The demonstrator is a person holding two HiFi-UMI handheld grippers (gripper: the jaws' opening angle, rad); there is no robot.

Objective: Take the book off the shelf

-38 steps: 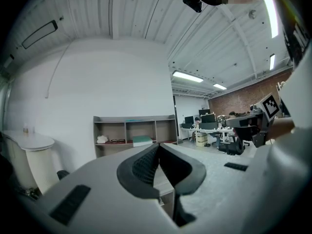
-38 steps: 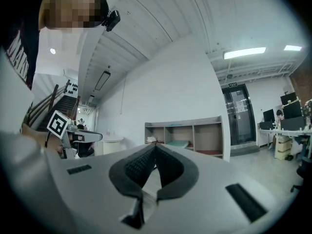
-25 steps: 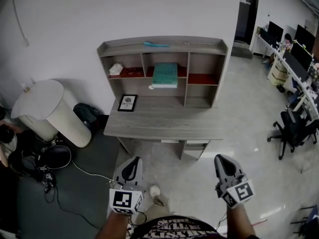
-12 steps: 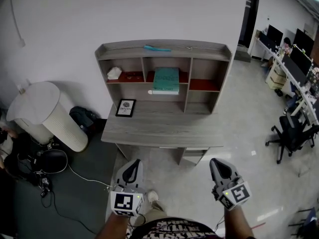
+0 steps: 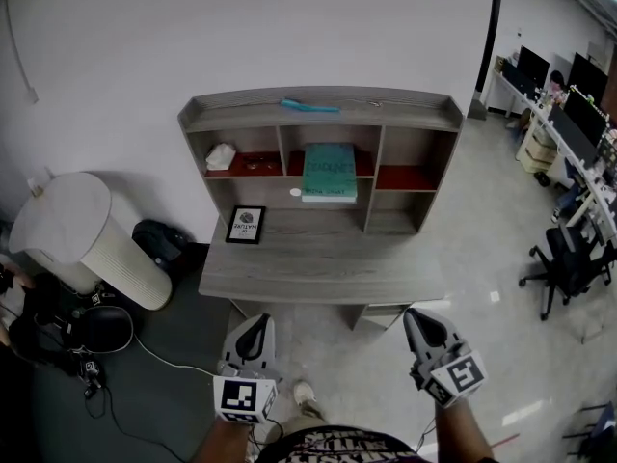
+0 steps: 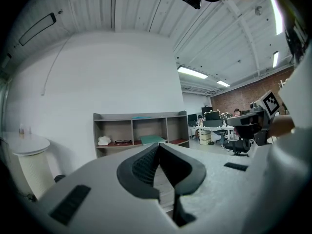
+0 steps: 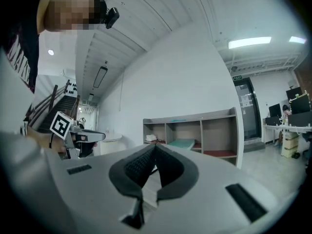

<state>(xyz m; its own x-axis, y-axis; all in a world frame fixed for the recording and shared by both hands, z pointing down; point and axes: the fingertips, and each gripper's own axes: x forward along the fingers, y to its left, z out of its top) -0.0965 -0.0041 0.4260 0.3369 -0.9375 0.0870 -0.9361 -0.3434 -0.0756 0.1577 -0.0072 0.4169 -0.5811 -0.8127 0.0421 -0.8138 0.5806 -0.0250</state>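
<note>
A teal book (image 5: 330, 170) lies flat in the middle compartment of the grey shelf unit (image 5: 318, 99) on a desk against the white wall. Both grippers hang low in the head view, well short of the desk's front edge. My left gripper (image 5: 254, 324) is shut with nothing in it, and my right gripper (image 5: 418, 316) is shut and empty too. In the left gripper view the book (image 6: 153, 139) shows far off beyond the closed left gripper (image 6: 159, 147). The right gripper view shows the book (image 7: 181, 143) past the closed right gripper (image 7: 155, 149).
A small framed picture (image 5: 246, 225) stands on the desk top (image 5: 318, 268). White object (image 5: 221, 155) and glasses (image 5: 255, 165) sit in the left compartment. A white cylindrical bin (image 5: 82, 230), black bag (image 5: 164, 242) and cables lie left. An office chair (image 5: 569, 254) and desks stand right.
The desk and shelf have grown slightly larger and sit lower in the head view. Both grippers stay shut and hold about the same place in the frame.
</note>
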